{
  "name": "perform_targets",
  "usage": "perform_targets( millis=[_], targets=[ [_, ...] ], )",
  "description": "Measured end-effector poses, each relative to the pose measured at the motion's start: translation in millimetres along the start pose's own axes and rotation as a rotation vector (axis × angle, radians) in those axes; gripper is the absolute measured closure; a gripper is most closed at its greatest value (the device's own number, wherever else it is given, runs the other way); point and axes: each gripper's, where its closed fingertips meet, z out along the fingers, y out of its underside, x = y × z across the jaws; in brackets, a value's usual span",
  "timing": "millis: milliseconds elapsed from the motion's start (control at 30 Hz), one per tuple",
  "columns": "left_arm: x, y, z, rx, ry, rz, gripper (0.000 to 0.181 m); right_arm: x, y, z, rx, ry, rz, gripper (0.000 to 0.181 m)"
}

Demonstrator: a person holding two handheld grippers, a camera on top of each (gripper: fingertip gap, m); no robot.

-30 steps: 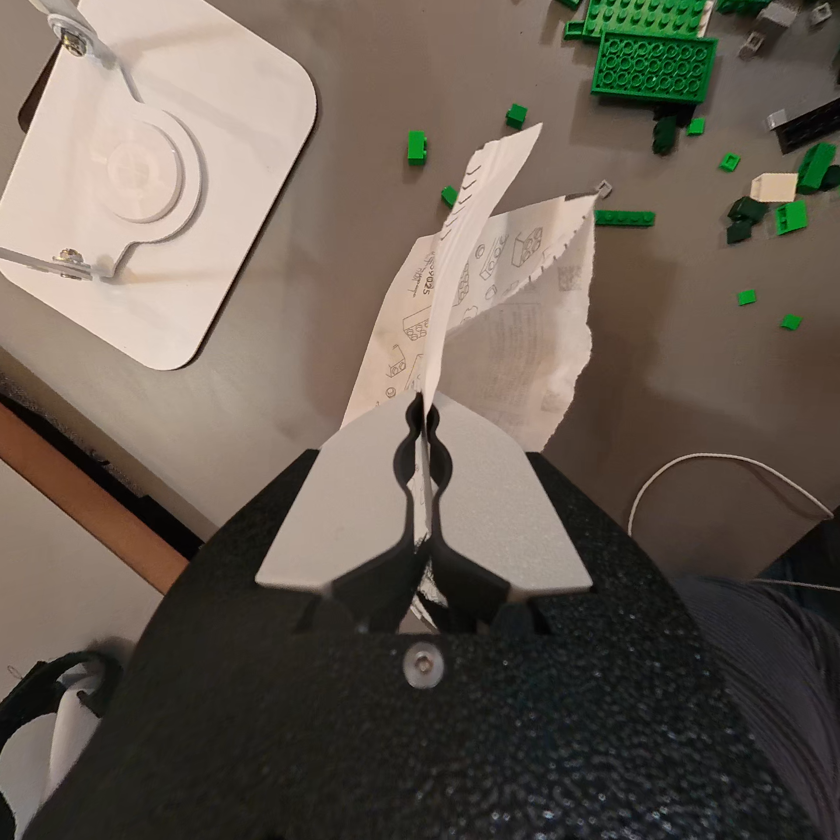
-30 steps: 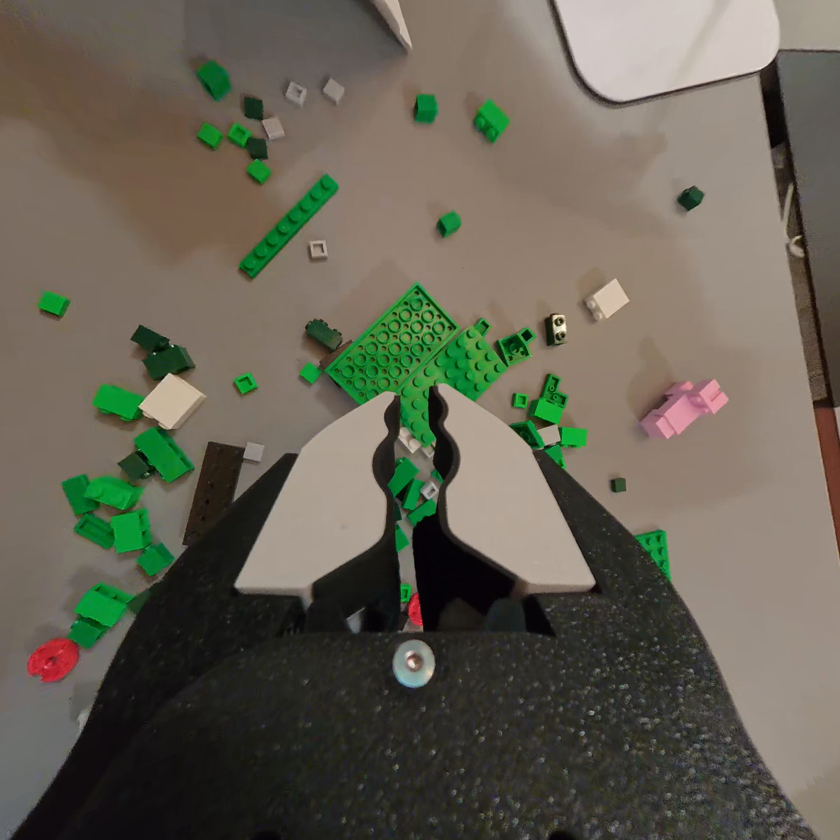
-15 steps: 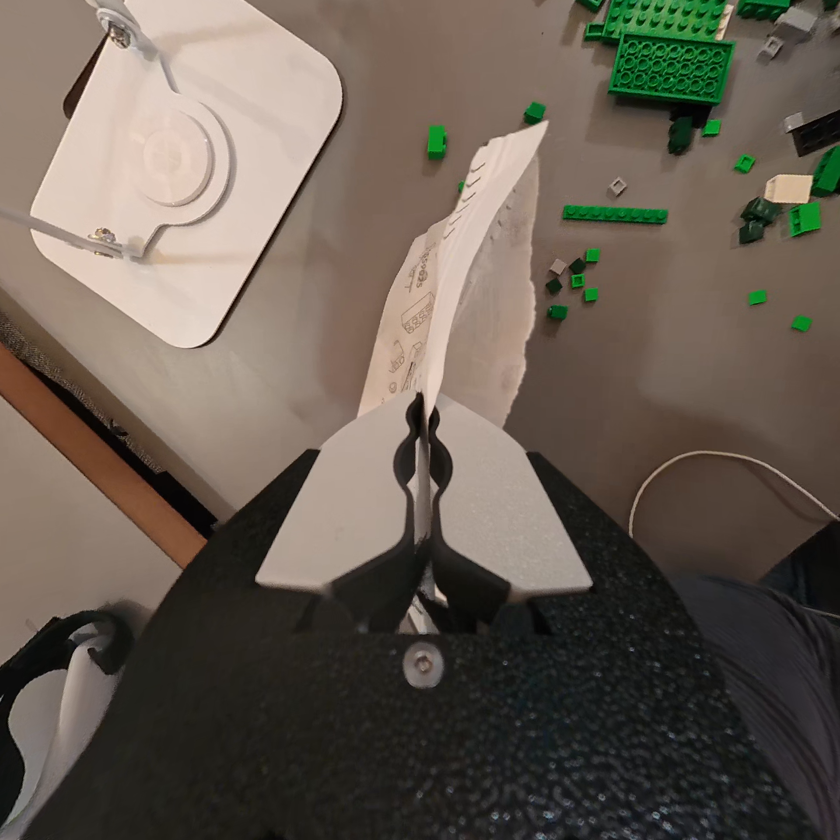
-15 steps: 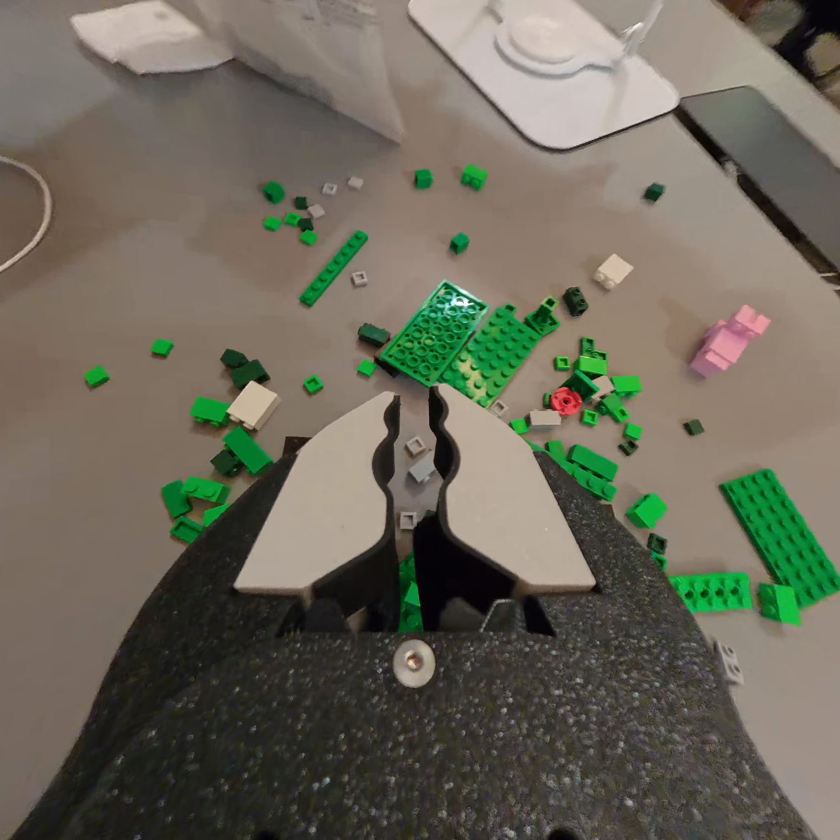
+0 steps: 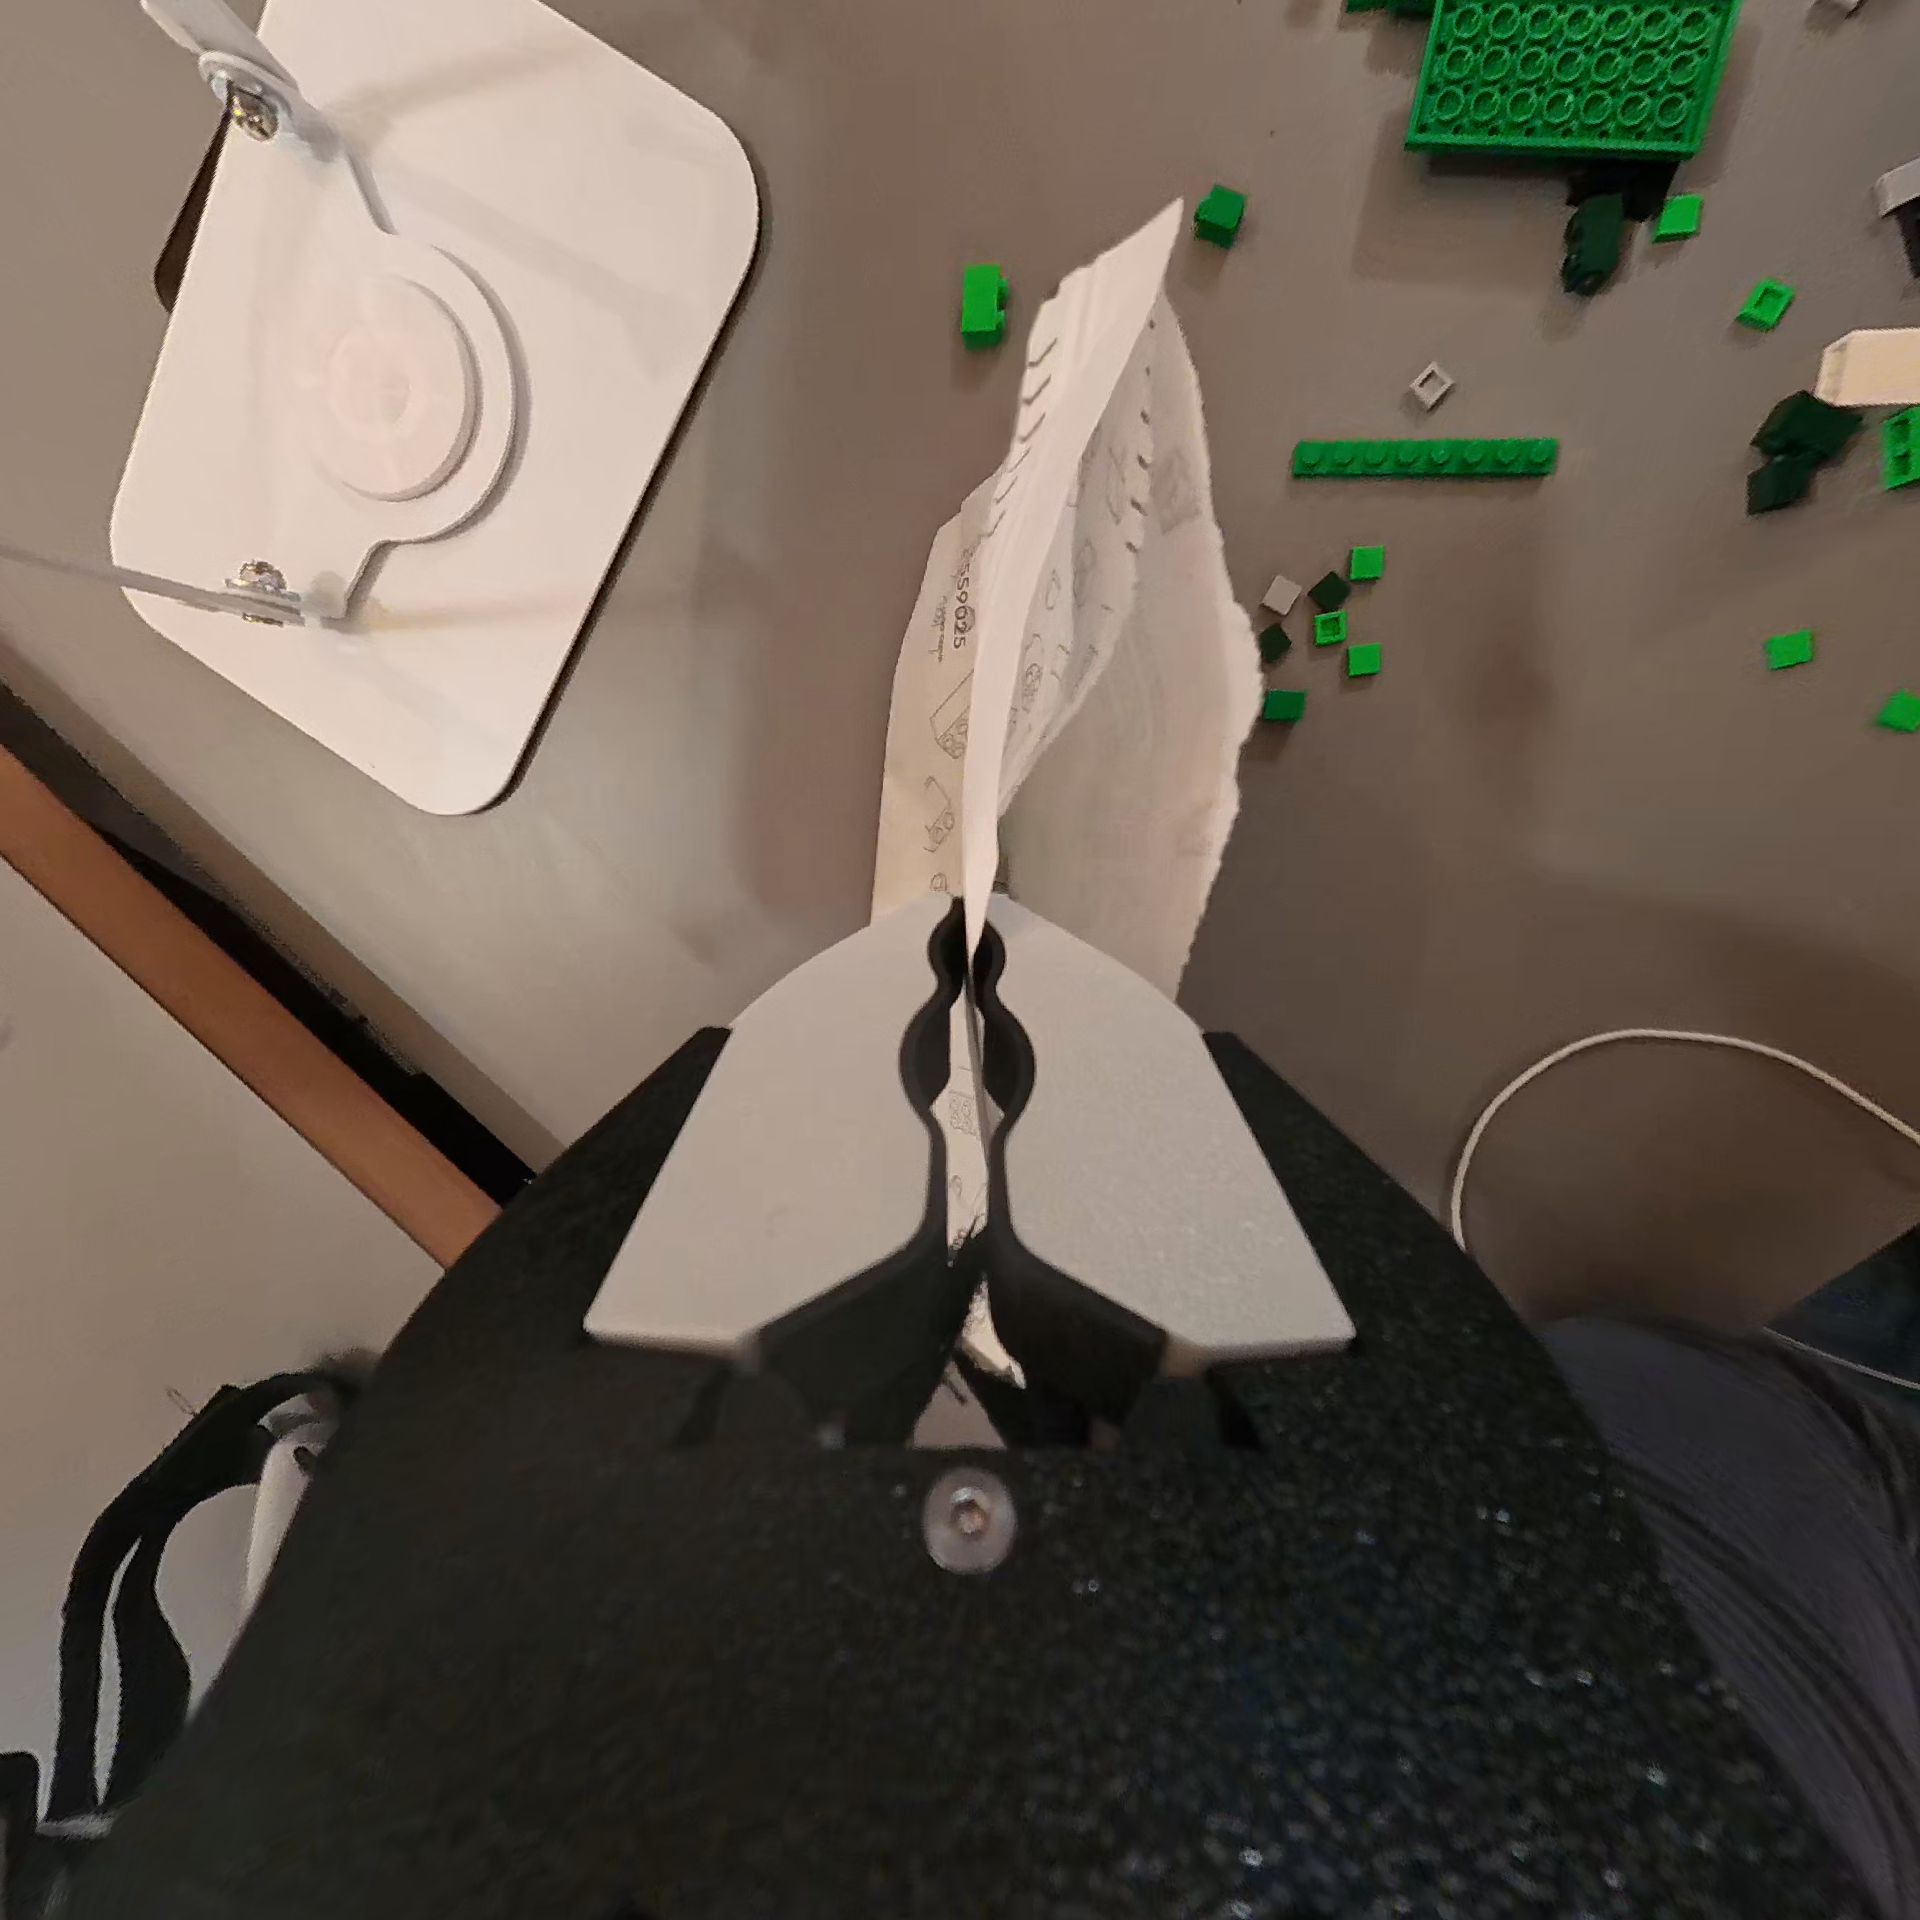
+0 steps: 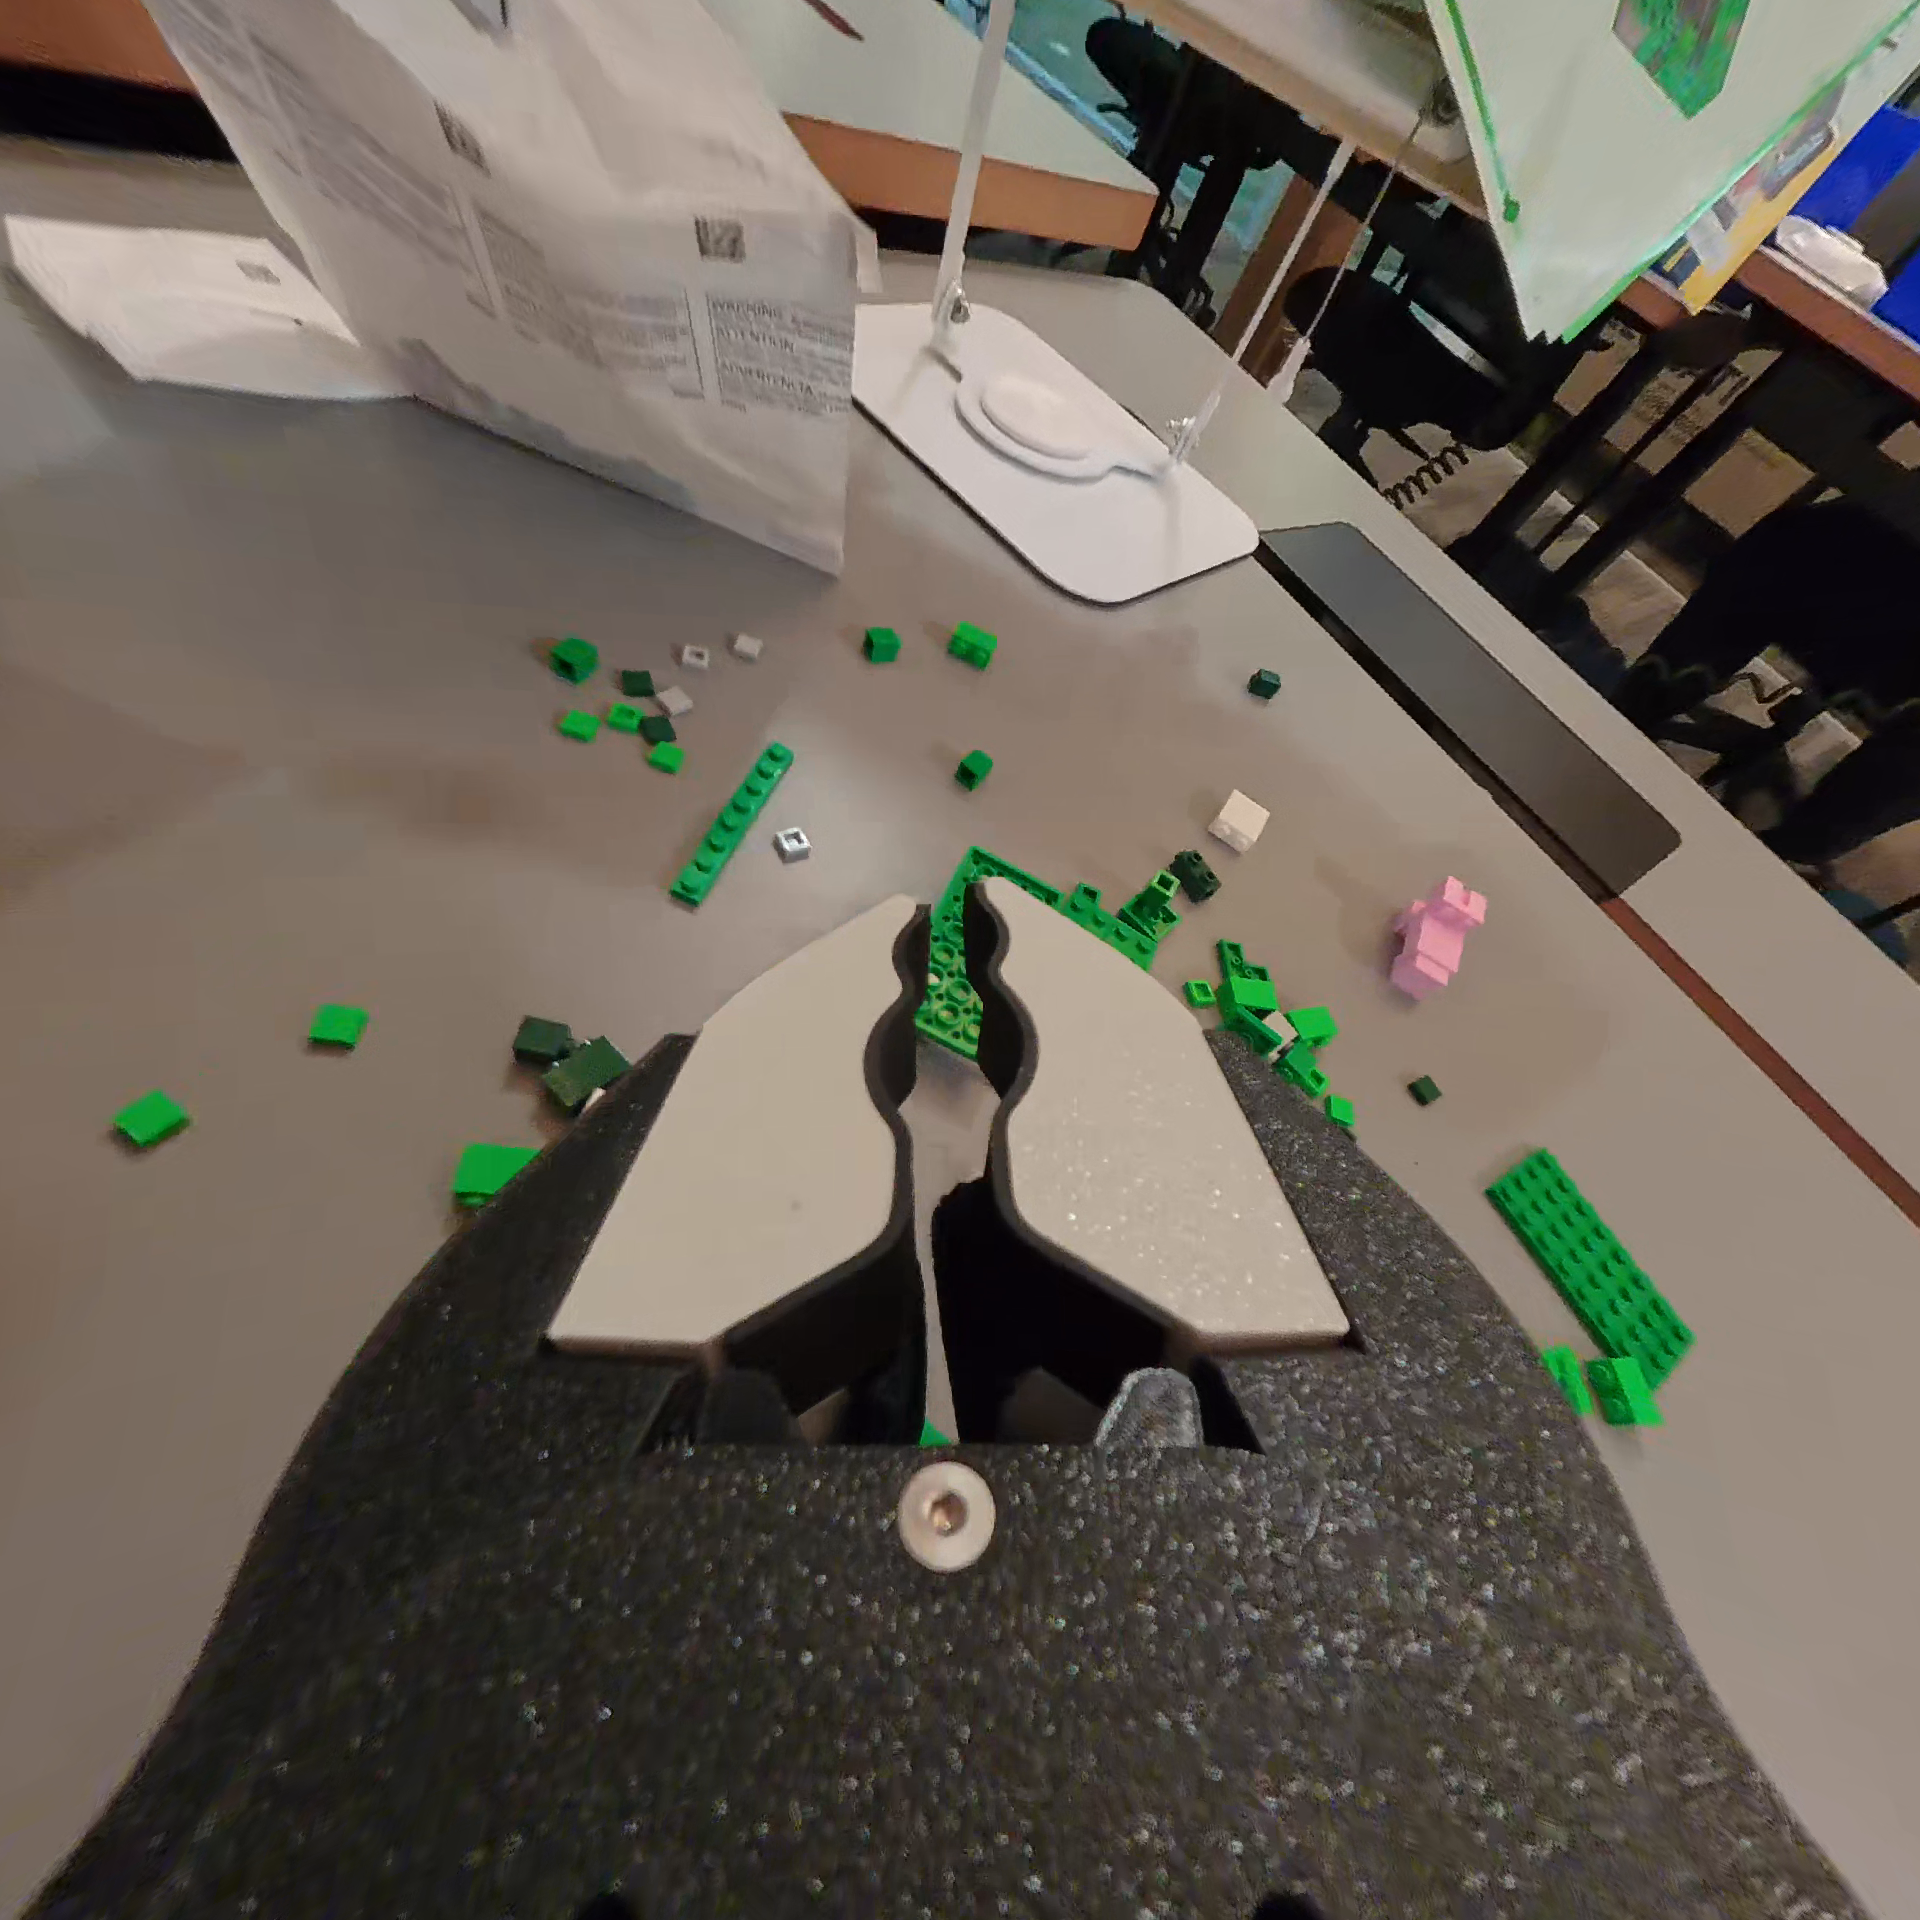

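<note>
In my left wrist view, my left hand-held gripper (image 5: 971, 920) is clamped on a white paper bag (image 5: 1049, 644), which hangs above the grey surface (image 5: 644, 883); the bag carries printed brick outlines and a number, which I leave unread. A white lamp base (image 5: 436, 416) sits near the surface's edge, and a long green plate (image 5: 1423, 457) and small green bricks (image 5: 1320, 634) lie beyond the bag. In my right wrist view, my right hand-held gripper (image 6: 945, 914) has its fingers slightly apart, holding nothing, over a green baseplate (image 6: 951, 987). The bag (image 6: 582, 281) shows blocks of fine print. A pink brick figure (image 6: 1434, 935) stands toward the surface's right edge.
</note>
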Motion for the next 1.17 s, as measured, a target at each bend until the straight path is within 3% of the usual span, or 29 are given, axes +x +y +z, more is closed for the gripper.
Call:
perform_targets(
  millis=[1167],
  targets=[
    [4.6,-4.2,3.9,-0.010,0.012,0.031,0.181,-11.4,0.6,4.3,-0.004,-0.029,-0.034,0.175]
  ],
)
